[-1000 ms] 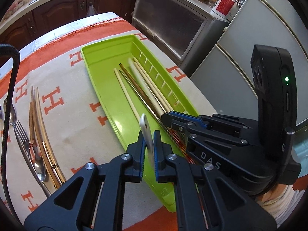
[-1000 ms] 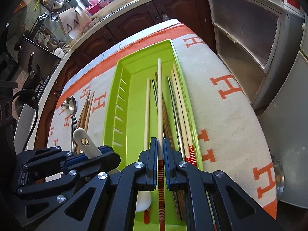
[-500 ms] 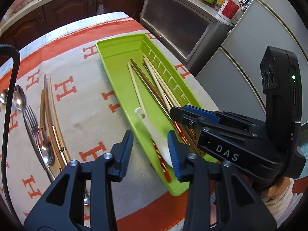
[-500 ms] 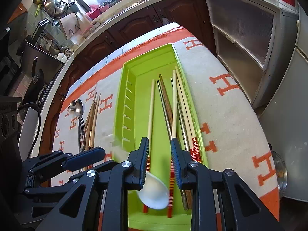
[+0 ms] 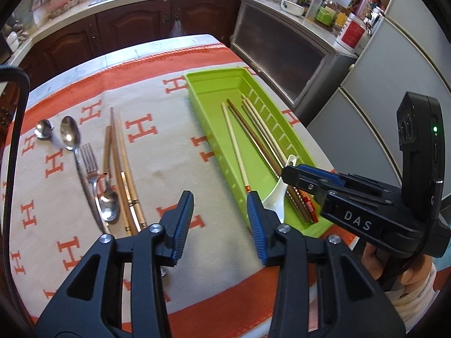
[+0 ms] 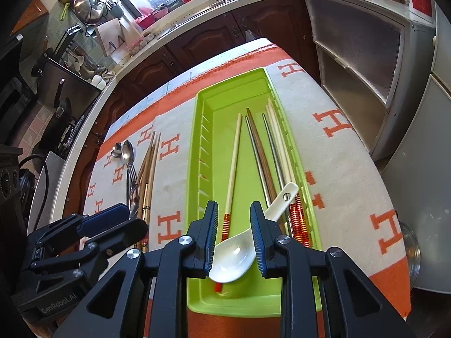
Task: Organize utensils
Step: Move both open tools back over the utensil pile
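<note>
A lime-green tray (image 5: 197,104) (image 6: 197,152) lies on the orange-and-cream cloth. It holds several chopsticks (image 5: 253,138) (image 6: 260,152) and a white ceramic spoon (image 5: 277,197) (image 6: 234,259), which lies across their red-banded ends. My left gripper (image 5: 220,214) (image 6: 132,219) hangs open over the cloth just left of the tray's near end, with nothing between its fingers. Above that same end my right gripper (image 6: 234,225) (image 5: 293,173) stands open. The spoon's bowl shows between its pads but rests in the tray, untouched.
Left of the tray, two metal spoons (image 5: 69,136), a fork (image 5: 90,160), a smaller spoon (image 5: 108,202) and gold chopsticks (image 5: 121,169) lie on the cloth. Dark kitchen cabinets (image 5: 126,31) stand beyond the table, grey cupboards (image 6: 358,64) to the right.
Both grippers opened. The left let go of the white spoon and the right let go of a red-banded chopstick; both now lie in the tray. Both grippers have lifted and drawn back.
</note>
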`<act>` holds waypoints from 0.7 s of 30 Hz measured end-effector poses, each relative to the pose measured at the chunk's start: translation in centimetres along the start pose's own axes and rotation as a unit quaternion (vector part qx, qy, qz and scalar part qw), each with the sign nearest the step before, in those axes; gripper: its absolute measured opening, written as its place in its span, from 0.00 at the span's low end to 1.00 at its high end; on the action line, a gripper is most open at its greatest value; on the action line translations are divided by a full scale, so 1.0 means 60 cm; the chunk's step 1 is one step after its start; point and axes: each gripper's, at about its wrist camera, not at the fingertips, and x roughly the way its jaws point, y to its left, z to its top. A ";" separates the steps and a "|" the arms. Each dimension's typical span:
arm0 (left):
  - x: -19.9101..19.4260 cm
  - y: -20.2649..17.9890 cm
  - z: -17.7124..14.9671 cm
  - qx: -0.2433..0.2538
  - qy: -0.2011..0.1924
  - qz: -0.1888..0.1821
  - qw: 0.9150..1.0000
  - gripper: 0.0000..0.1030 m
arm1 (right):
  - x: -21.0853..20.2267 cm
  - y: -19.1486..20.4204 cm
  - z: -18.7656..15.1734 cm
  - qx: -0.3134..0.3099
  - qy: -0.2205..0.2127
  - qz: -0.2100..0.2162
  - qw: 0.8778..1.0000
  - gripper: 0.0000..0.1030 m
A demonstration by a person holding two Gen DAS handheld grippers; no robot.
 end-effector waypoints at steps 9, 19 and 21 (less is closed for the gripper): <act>-0.079 0.084 -0.016 -0.053 -0.034 0.018 0.998 0.35 | -0.025 0.064 0.004 -0.043 -0.002 0.017 0.999 0.23; -0.139 0.212 -0.029 -0.106 -0.064 0.064 0.990 0.35 | -0.034 0.190 0.033 -0.112 -0.001 0.032 0.993 0.23; -0.140 0.236 -0.028 -0.113 -0.064 0.072 0.989 0.35 | -0.028 0.213 0.043 -0.121 0.002 0.035 0.992 0.23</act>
